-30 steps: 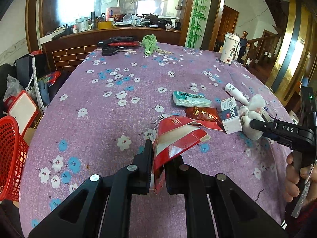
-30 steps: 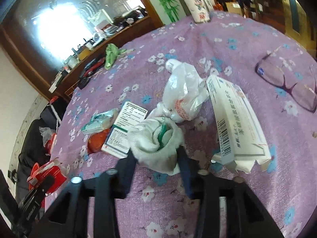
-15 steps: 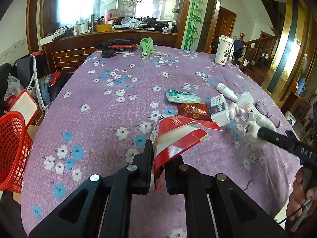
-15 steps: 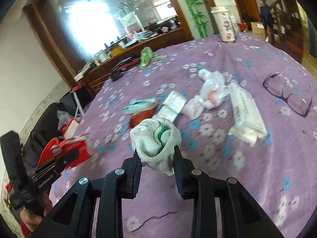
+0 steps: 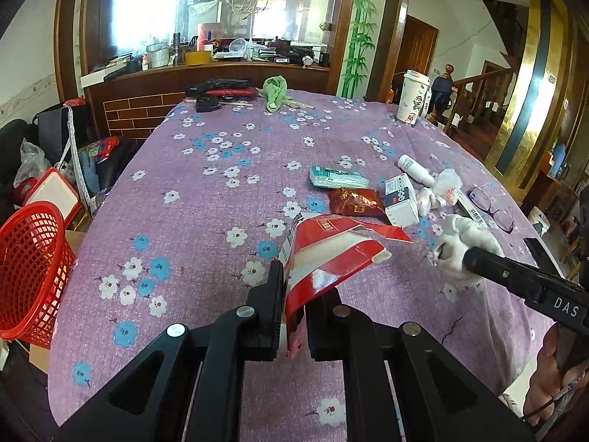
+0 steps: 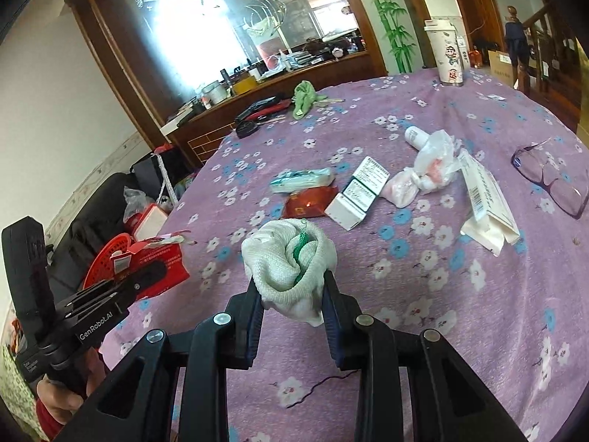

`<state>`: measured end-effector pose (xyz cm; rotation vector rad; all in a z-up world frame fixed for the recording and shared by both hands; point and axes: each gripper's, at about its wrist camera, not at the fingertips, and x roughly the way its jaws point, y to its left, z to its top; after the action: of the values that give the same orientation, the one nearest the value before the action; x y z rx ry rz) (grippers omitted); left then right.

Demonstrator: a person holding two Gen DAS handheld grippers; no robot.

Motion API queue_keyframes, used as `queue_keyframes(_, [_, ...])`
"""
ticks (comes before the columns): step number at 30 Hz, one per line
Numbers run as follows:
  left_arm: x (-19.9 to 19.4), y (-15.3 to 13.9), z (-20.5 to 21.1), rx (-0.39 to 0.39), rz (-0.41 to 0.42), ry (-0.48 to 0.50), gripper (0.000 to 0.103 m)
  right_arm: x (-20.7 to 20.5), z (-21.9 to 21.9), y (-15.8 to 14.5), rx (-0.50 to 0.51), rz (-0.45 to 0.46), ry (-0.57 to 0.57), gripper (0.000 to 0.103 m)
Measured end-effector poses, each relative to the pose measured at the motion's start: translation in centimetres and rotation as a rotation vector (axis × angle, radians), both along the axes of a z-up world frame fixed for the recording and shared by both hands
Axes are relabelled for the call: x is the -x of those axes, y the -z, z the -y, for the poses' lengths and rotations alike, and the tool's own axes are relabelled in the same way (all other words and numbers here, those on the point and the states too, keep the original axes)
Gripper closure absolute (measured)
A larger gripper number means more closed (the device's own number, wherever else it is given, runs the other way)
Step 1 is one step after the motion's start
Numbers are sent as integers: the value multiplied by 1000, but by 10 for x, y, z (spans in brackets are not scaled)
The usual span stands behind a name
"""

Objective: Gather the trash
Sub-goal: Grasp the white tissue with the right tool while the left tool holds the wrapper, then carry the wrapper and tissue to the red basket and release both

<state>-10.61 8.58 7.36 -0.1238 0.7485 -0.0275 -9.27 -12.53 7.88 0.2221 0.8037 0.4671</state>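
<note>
Partly hidden behind the right gripper (image 6: 292, 294), white cloth wad (image 6: 289, 259).

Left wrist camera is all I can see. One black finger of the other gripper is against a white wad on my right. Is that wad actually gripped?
Observer: Yes. In the right wrist view the right gripper has both pads pressed on the white knitted cloth bundle.
Operator: Anything inside it?
Observer: A green mesh strip is tucked into its folds.
Operator: And the barcode thing by the glasses?
Observer: It is a long white cardboard box with its near end open and crumpled. It lies beside the purple-framed glasses.
</note>
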Motion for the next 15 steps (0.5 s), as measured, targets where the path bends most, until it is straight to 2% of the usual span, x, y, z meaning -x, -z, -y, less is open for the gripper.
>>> queue_keyframes(15, [9, -6, 1, -6, 12, 6, 93, 10, -12, -4, 14, 15, -30, 72])
